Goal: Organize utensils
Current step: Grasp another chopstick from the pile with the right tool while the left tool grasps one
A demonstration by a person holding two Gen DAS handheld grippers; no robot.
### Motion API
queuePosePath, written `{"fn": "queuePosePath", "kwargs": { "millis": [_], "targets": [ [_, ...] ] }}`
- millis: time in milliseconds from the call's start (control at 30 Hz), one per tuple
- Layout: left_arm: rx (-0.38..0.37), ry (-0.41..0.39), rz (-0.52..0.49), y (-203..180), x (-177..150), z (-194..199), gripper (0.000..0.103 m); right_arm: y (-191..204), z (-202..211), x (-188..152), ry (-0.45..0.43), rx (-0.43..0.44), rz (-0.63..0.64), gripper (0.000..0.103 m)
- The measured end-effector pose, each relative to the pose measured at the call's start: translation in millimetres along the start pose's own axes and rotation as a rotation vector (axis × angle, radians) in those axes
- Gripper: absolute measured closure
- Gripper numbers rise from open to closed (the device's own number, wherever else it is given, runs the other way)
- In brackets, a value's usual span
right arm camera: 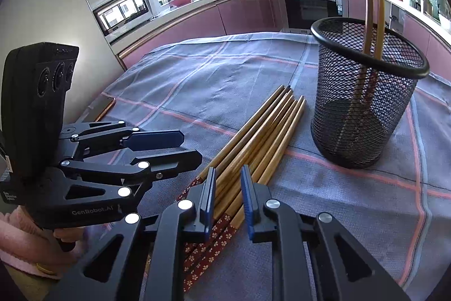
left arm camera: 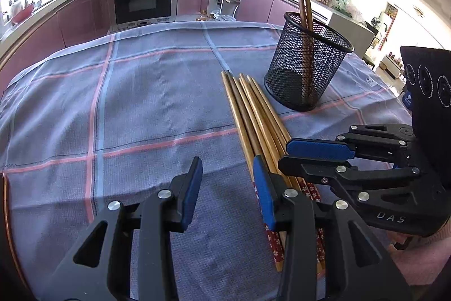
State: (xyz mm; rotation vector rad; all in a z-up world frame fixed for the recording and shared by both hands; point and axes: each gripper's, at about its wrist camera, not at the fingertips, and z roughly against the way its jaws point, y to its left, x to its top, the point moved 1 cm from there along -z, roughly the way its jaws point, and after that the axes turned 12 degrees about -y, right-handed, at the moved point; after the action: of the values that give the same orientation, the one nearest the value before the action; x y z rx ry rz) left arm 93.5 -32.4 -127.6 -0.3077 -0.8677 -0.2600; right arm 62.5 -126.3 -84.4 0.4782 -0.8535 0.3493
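- The chopsticks (right arm camera: pixel 262 137) lie flat in a bundle on the cloth-covered surface (left arm camera: pixel 141 103), just beside the mesh cup (right arm camera: pixel 363 92), which already has two sticks standing in it.
- Their long axis runs from the patterned ends near both grippers out toward the cup's base, tips pointing away.
- Right gripper (right arm camera: pixel 227 202): fingers narrowed down around the bundle's handle end, sticks between them. Can't tell if the pads are actually pressing on one yet.
- Left gripper (left arm camera: pixel 228 193): fingers partly open and holding nothing, hovering just to the side of the bundle away from the cup.
- So I'd say the right one is better placed, already lined up along the sticks, cup ahead.
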Motion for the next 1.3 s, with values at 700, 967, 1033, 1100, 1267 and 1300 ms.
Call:
{"fn": "queuePosePath", "kwargs": {
  "millis": [700, 967, 1033, 1100, 1267, 1300],
  "targets": [
    [-0.116, 0.057, 0.0, -8, -12, -6, 0.068, -36, 10, -3, 0.002, -0.054, -0.133, 0.086],
    [-0.221, 0.101, -0.016, -28, -23, -1, 0.067, -33, 6, -8, 0.017, -0.006, -0.139, 0.079],
    [-0.236, 0.107, -0.023, -33, -25, -1, 0.067, -32, 7, -8, 0.02, -0.004, -0.132, 0.079],
    [-0.24, 0.107, -0.028, -35, -26, -1, 0.067, -33, 8, -9, 0.021, 0.0, -0.133, 0.079],
    [-0.191, 0.081, -0.002, -26, -18, -5, 0.067, -38, 10, -8, 0.01, -0.032, -0.142, 0.08],
    [-0.17, 0.074, 0.001, -23, -15, -8, 0.067, -39, 10, -7, 0.008, -0.039, -0.144, 0.08]
  ]
}}
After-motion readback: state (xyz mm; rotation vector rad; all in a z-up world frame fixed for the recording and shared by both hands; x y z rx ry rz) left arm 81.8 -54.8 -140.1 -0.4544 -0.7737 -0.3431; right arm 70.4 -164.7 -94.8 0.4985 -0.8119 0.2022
